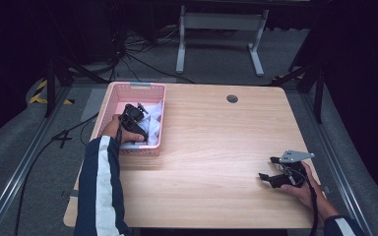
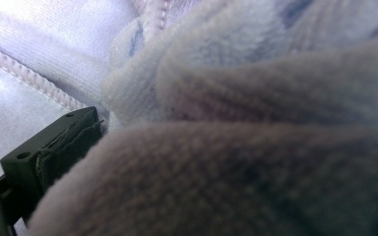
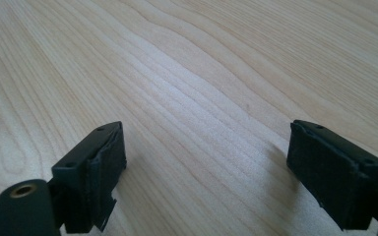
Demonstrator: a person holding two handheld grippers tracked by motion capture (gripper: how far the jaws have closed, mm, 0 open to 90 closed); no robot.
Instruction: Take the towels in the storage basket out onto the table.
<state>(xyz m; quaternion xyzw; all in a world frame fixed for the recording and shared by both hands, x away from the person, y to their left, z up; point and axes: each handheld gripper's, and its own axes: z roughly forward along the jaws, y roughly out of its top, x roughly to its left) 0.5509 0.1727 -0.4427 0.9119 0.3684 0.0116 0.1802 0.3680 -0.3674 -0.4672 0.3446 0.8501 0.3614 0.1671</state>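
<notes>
The left gripper (image 1: pixel 137 114) reaches into the pink basket (image 1: pixel 112 93) at the table's far left corner, jaws spread wide over the fleecy white cloth (image 2: pixel 256 147). It should gather a thick fold before closing. The right gripper (image 3: pixel 206 162) rests open near the right edge.

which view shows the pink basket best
The high view: the whole pink basket sits at the table's left edge, with white cloth and the left gripper inside. The left gripper view shows the cloth up close, not the basket's walls. The right gripper view looks at bare wood.
</notes>
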